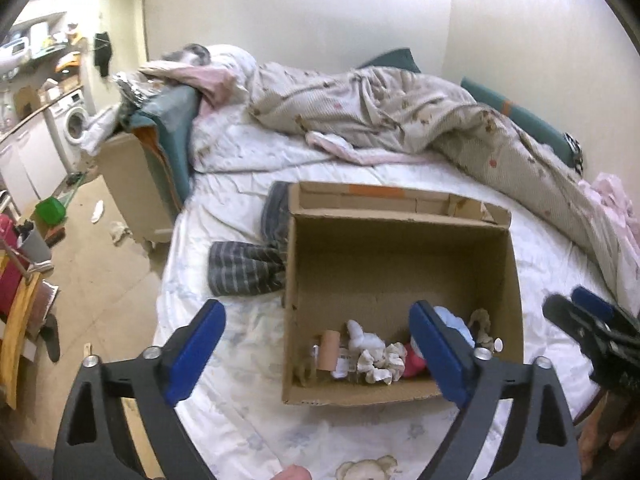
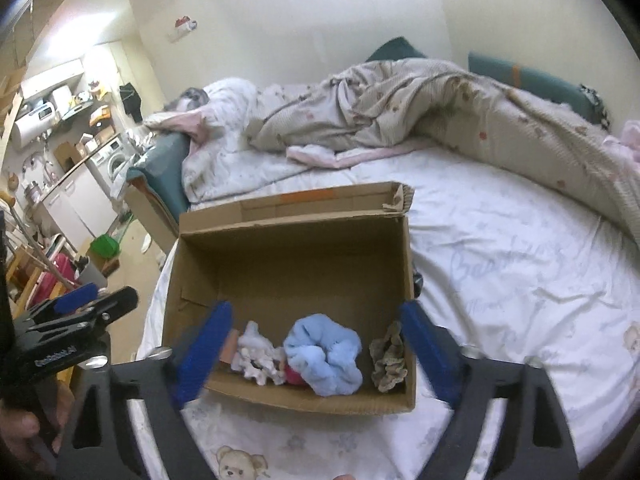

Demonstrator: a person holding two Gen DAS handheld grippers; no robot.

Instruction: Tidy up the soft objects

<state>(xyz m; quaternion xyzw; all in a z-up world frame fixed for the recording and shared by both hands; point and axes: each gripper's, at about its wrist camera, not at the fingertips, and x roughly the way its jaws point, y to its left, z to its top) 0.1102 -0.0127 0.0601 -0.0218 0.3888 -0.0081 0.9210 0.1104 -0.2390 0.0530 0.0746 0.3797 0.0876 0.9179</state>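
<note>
A cardboard box is seen on the bed, soft scrunchies gathered inside. Both the left gripper and right gripper are held wide apart, empty.

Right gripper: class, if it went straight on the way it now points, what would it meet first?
Most likely the blue scrunchie lying in the cardboard box on the bed. The right gripper is open and empty, and the scrunchie sits between its fingers in the view; depth is unclear, so the box's near wall might come first.
</note>
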